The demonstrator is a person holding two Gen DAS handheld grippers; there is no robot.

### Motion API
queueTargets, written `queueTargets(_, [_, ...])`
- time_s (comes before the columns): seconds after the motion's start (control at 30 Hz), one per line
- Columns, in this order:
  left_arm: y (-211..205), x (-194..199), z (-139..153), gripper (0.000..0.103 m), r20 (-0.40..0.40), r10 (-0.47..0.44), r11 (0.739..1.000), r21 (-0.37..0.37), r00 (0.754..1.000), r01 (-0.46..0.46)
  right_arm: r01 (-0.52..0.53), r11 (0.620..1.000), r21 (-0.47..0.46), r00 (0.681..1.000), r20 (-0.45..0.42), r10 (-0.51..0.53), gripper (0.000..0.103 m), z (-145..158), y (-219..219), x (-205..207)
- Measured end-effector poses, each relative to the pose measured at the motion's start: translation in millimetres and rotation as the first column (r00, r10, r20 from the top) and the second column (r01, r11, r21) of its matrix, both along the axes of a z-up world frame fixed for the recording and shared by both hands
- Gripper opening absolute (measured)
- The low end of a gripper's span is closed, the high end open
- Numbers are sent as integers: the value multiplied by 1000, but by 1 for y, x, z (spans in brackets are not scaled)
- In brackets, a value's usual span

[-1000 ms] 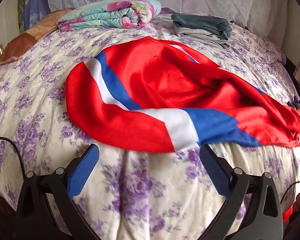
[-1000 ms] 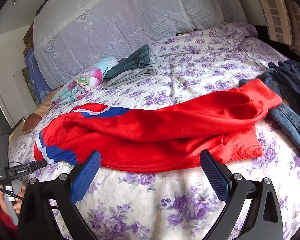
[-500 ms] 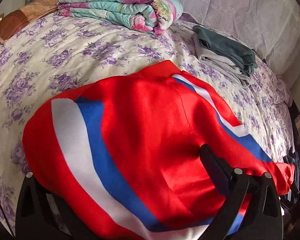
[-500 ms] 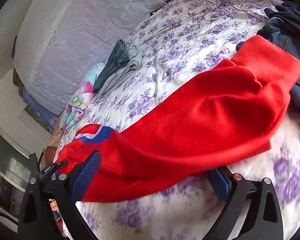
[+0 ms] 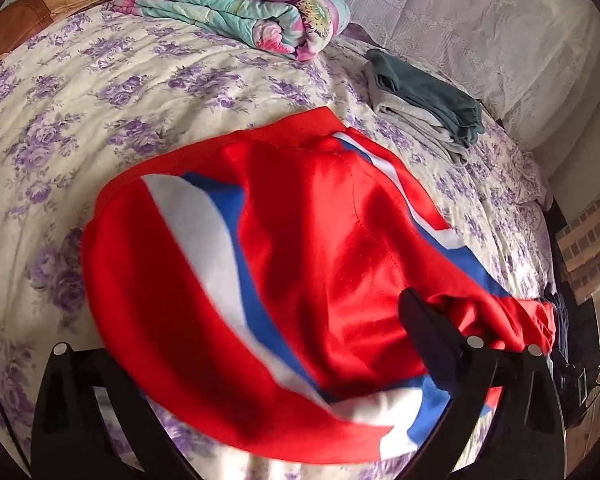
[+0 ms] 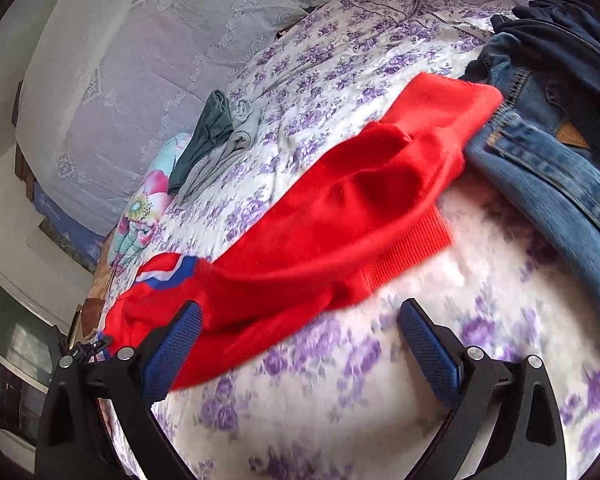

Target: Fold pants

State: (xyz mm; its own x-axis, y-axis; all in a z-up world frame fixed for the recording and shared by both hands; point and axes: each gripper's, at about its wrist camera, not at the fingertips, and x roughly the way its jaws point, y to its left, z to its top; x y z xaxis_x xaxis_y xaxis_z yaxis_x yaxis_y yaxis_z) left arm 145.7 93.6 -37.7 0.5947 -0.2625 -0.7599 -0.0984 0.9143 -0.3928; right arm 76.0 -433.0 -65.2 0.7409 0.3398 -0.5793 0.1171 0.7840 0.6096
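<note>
The red pants (image 5: 300, 264) lie across the flowered bedspread (image 5: 100, 92) in front of me, their white and blue side stripes running down the near leg; in my left view the cloth fills the space between my left tongs (image 5: 260, 364), draped over the left finger so that it is hidden, while the right finger (image 5: 428, 340) stands dark against the red with fabric bunched just behind it; the fingers sit far apart, though I cannot tell for sure whether any cloth is caught between them. In my right view the same pants (image 6: 340, 216) stretch from the striped end at the left to a ribbed cuff (image 6: 412, 248) at the right; my right tongs (image 6: 300, 348) are spread wide, the left pad (image 6: 172, 348) touching the lower edge of the red cloth, the right pad (image 6: 428, 344) over bare bedspread and holding nothing. The far end of the pants lies against a pile of blue jeans (image 6: 548, 152); further up the bed sits a stack of folded grey and green clothes (image 5: 424, 108), and beside it a rolled floral quilt (image 5: 236, 12); the near bedspread looks blurred.
</note>
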Motion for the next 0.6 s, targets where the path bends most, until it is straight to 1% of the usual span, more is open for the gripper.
queueTargets(0.03, [-5, 6, -1, 97, 1, 11, 999, 35, 1000, -11, 18, 1000, -14, 1000, -2, -18, 97, 0, 2, 9])
queueTargets(0.07, [-9, 10, 0, 83, 6, 20, 996, 82, 1000, -21, 35, 999, -40, 999, 13, -35, 76, 2, 3, 13])
queueTargets(0.1, [-11, 11, 1, 63, 11, 47, 989, 141, 999, -48, 36, 998, -60, 999, 19, -35, 59, 5, 4, 15])
queueTargets(0.13, [-8, 9, 4, 31, 10, 57, 983, 173, 998, -58, 17, 999, -43, 1000, 27, -16, 30, 8, 2, 14])
queueTargets(0.17, [-1, 4, 10, 16, 15, 37, 991, 127, 999, -39, 6, 1000, -10, 999, 45, -6, 25, 12, -2, 8])
queueTargets(0.2, [9, -4, 17, 13, 29, 20, 998, 53, 999, -22, 4, 1000, 7, 998, 58, -4, 25, 17, -6, -1])
queueTargets(0.23, [18, -14, 25, 12, 45, 14, 1000, 10, 999, -14, -6, 1000, 18, 998, 63, 5, 24, 22, -10, -10])
queueTargets(0.27, [24, -27, 34, 12, 63, 13, 1000, -7, 998, -13, -30, 999, 31, 998, 59, 28, 24, 25, -11, -20])
queueTargets(0.33, [33, -57, 48, 12, 99, 28, 1000, 9, 995, -29, -88, 995, 41, 996, 20, 88, 24, 21, -8, -39])
queueTargets(0.37, [39, -73, 50, 13, 105, 35, 999, 18, 994, -37, -110, 993, 32, 994, -11, 110, 25, 15, -4, -47])
queueTargets(0.4, [45, -86, 46, 14, 94, 42, 999, 15, 995, -43, -116, 993, 14, 992, -46, 117, 27, 7, -1, -54])
queueTargets(0.43, [51, -97, 36, 25, 60, 53, 998, 17, 997, -54, -106, 994, -23, 991, -90, 104, 44, 0, 2, -61])
queueTargets(0.47, [57, -103, 24, 43, 6, 73, 996, 42, 997, -74, -110, 993, -46, 991, -83, 105, 46, -3, 2, -68])
queueTargets(0.5, [62, -108, 11, 49, -37, 96, 993, 73, 995, -93, -111, 992, -63, 992, -62, 107, 46, -1, 1, -75])
queueTargets(0.53, [68, -114, 3, 52, -44, 89, 994, 69, 995, -86, -83, 993, -84, 995, -59, 79, 50, 4, -2, -81])
queueTargets(0.57, [72, -120, 3, 54, -30, 70, 996, 53, 997, -68, -42, 994, -103, 998, -48, 38, 60, 10, -7, -89])
queueTargets(0.6, [76, -125, 8, 56, -19, 68, 997, 46, 997, -67, -9, 993, -115, 1000, -24, 6, 65, 17, -11, -96])
